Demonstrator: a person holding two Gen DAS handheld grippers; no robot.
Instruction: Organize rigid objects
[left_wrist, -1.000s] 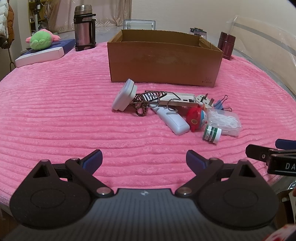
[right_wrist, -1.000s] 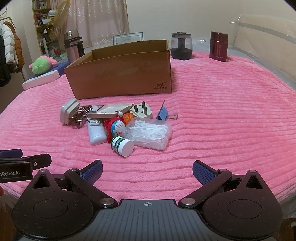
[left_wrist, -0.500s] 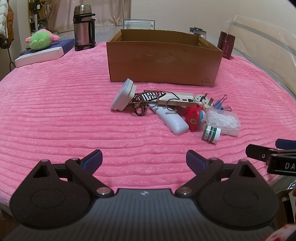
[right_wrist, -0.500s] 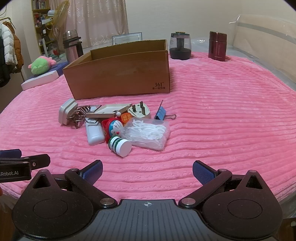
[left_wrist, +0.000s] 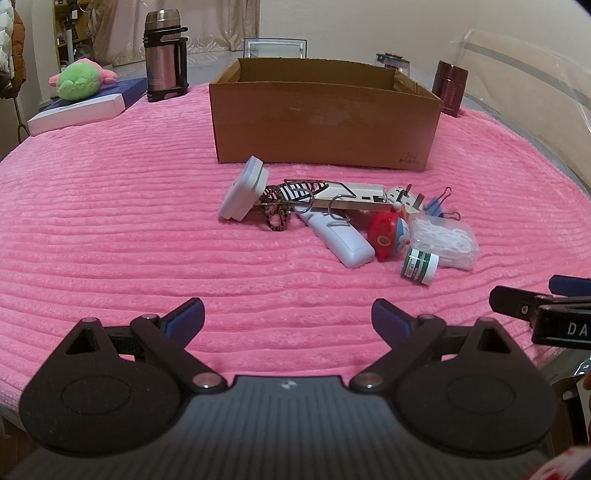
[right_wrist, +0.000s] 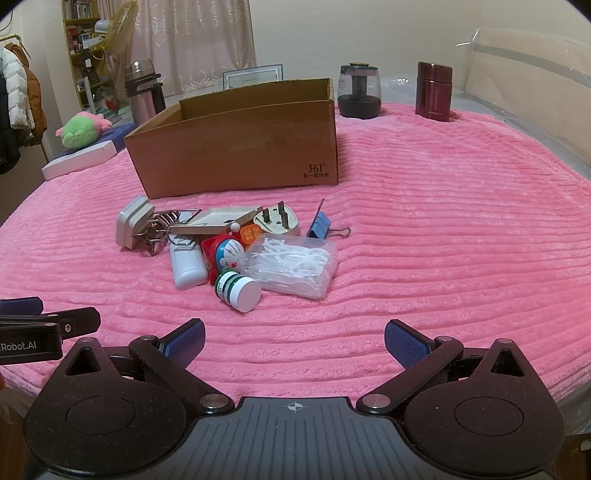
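Both tongs spread wide and empty: your left gripper (left_wrist: 288, 314) and right gripper (right_wrist: 293, 338) hover at the near edge of the pink blanket (right_wrist: 443, 229), short of the pile; nothing is in the cardboard box (right_wrist: 236, 147) that I can see, so this looks like the very first pick. Go for the loose piece nearest you, I'd say: the green-banded white bottle (right_wrist: 238, 290) lies on its side at the near edge of the heap, touching the Doraemon toy (right_wrist: 227, 253) and just beside the clear floss-pick box (right_wrist: 295, 266); come in across its round body, not its ends, or it may roll; leave the hooks tangled around the grey adapter (right_wrist: 131, 225) for later. The box sits just beyond the pile; plush ribbed fabric underneath; flasks, a framed picture and curtains at the far side.
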